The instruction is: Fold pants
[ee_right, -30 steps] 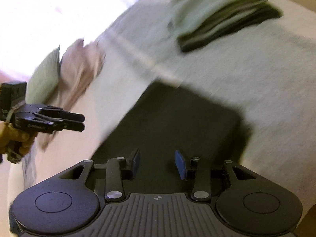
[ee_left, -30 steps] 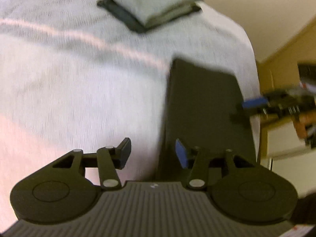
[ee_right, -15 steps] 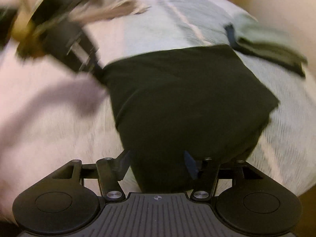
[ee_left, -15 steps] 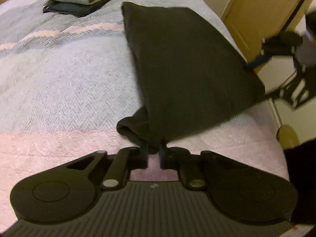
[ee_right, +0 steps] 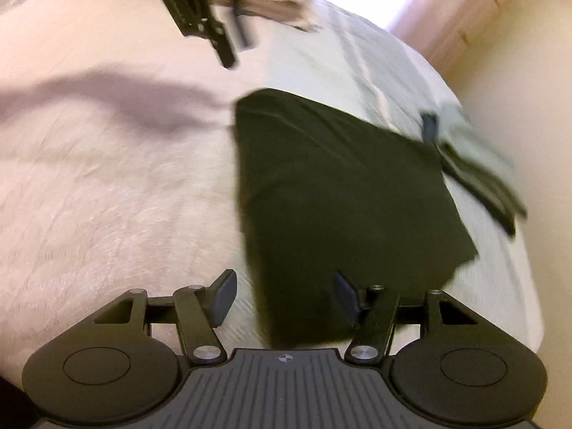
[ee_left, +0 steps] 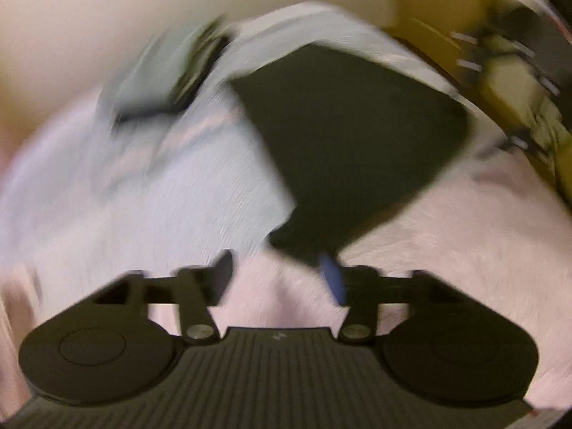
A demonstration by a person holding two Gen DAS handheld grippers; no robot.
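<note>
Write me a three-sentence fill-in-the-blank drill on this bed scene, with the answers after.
1. The folded black pants lie on a ____.
2. The left gripper has its jaws ____.
3. The right gripper holds ____.
4. Beyond the pants sits a ____ of folded grey-green and dark clothes.

Missing words: bed; open; nothing; stack

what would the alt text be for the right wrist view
Folded black pants lie flat on a pale bedspread, with the open right gripper just above their near edge, holding nothing. The left gripper hangs blurred at top, and a stack of folded clothes sits to the right.
</note>
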